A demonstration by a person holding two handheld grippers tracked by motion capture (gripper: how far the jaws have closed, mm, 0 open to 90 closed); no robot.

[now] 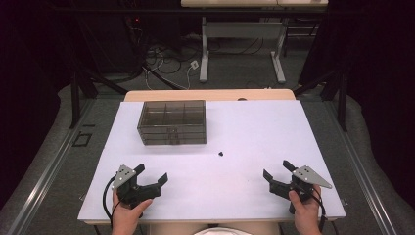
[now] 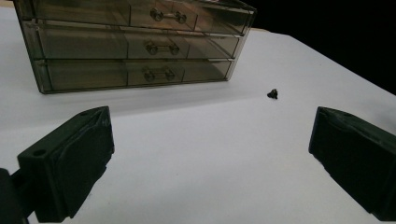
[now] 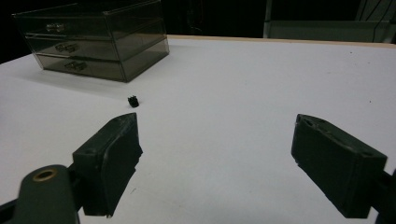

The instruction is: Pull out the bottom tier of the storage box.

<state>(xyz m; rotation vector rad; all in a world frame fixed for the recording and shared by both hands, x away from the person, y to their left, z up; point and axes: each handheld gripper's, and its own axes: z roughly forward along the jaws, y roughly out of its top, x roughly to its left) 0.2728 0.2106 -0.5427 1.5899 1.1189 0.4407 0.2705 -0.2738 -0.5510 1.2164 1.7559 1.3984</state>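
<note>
Two hand-held grippers rest near the front edge of the tabletop (image 1: 254,127), and we hold both with jaws spread wide and empty: the left hand-held gripper (image 1: 150,174) by the front left corner, the right hand-held gripper (image 1: 277,171) by the front right corner. Toward the back left stands a smoky clear drawer box (image 1: 172,122) with three shut drawers, each with a small knobbed handle. Just off its front right corner, apart from it, lies a tiny dark piece (image 1: 221,153), roughly midway between our two tools.

We judge the step in hand to be picking up that piece. To do it well, we should bring one tool down over it with the jaws straddling it, tips nearly on the surface, and close slowly, since so small a thing may skid or pop out sideways.

Nothing lies between either tool and the piece; the drawer box only crowds an approach from behind.
</note>
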